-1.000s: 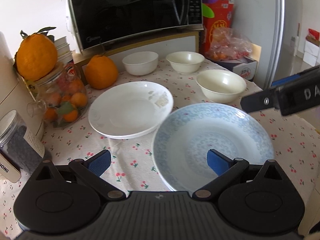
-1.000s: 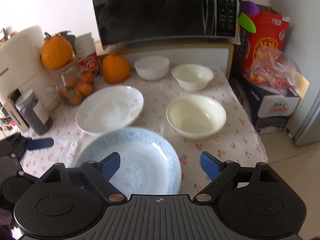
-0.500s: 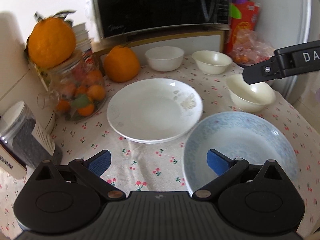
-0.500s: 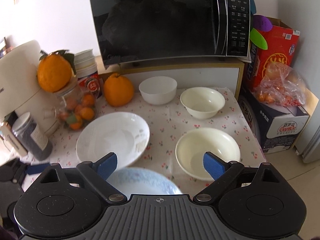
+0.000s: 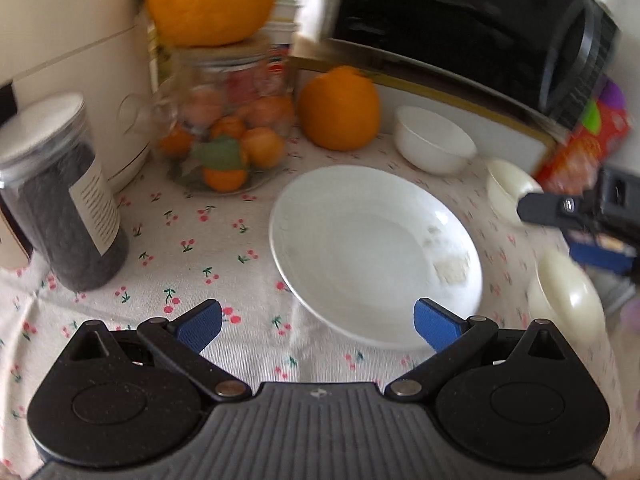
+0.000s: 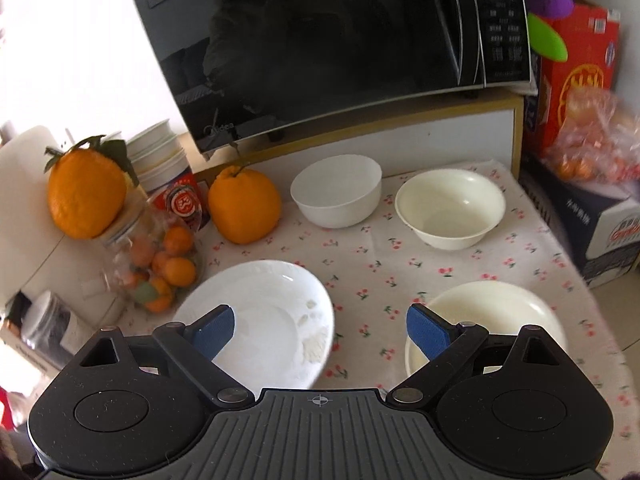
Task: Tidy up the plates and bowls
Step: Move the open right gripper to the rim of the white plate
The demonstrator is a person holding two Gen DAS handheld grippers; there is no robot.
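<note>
A white plate [image 5: 376, 252] lies on the cherry-print tablecloth [image 5: 208, 240], just ahead of my open, empty left gripper [image 5: 316, 324]. It also shows in the right wrist view [image 6: 276, 320], under my open, empty right gripper [image 6: 320, 330]. A white bowl [image 6: 336, 192] and a cream bowl [image 6: 450, 208] stand at the back. A larger cream bowl [image 6: 496, 312] sits front right, partly behind my right finger. The right gripper [image 5: 576, 208] shows at the right edge of the left wrist view. The blue plate is out of view.
A jar of small oranges [image 6: 160, 260] with a big orange [image 6: 86, 200] on top, a second big orange [image 6: 244, 210] and a dark jar [image 5: 60, 200] stand at the left. A microwave [image 6: 340, 48] on a shelf is behind. Boxes [image 6: 580, 92] stand right of the table.
Both grippers have swung left and forward. The blue plate has dropped out of both views; the white plate now sits right before both grippers.
</note>
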